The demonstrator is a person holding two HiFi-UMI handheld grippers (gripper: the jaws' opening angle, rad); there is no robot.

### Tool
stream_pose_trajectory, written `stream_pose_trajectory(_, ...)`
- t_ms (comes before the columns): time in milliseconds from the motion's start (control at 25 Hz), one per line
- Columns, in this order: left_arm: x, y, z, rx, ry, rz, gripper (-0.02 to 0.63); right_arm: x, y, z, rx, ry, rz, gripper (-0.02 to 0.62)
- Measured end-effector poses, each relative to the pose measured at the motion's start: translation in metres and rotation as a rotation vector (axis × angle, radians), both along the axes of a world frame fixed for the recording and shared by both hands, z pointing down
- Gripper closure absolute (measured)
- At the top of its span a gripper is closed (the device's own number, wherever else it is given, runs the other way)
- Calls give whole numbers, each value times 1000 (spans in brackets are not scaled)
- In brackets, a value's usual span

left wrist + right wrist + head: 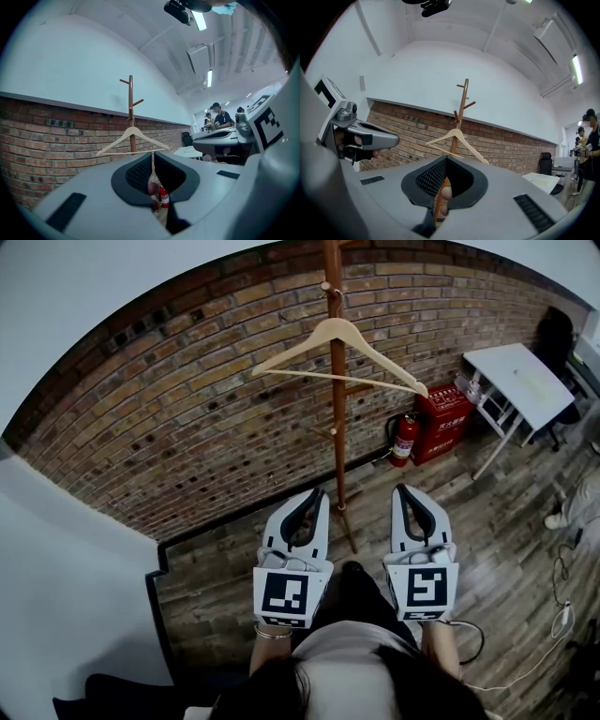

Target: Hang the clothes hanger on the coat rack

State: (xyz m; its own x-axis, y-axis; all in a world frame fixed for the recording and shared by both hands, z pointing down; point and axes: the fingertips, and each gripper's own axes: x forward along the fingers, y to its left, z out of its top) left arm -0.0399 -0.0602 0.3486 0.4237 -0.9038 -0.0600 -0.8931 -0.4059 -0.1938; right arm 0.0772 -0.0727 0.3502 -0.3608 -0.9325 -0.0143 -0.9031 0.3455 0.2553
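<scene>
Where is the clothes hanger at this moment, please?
In the head view, the clothes hanger hangs high on the coat rack, at top centre, in front of the brick wall. The red fire extinguisher stands lower, to its right.

seemingly wood floor (214,570), coat rack (337,409), fire extinguisher (405,440)

Coat rack pole (337,446) stands dead ahead at 12, its base on the floor between the left gripper (317,495) and right gripper (403,491). Hanger (352,329) spreads 11 to 1 across the upper pole and blocks that level. Brick wall (187,418) closes everything behind, 9 to 2. Fire extinguisher (405,440) and red box (442,418) against the wall at 1. White table (520,381) at 2. White wall (66,559) is close at 8–9. Free floor at 3–4 and just short of the pole.
</scene>
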Motion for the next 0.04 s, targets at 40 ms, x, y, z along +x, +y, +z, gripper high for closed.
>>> stream_pose_trajectory(40,1,-1,1,-2,2,3,580,1,-1,0,0,2,-1,558)
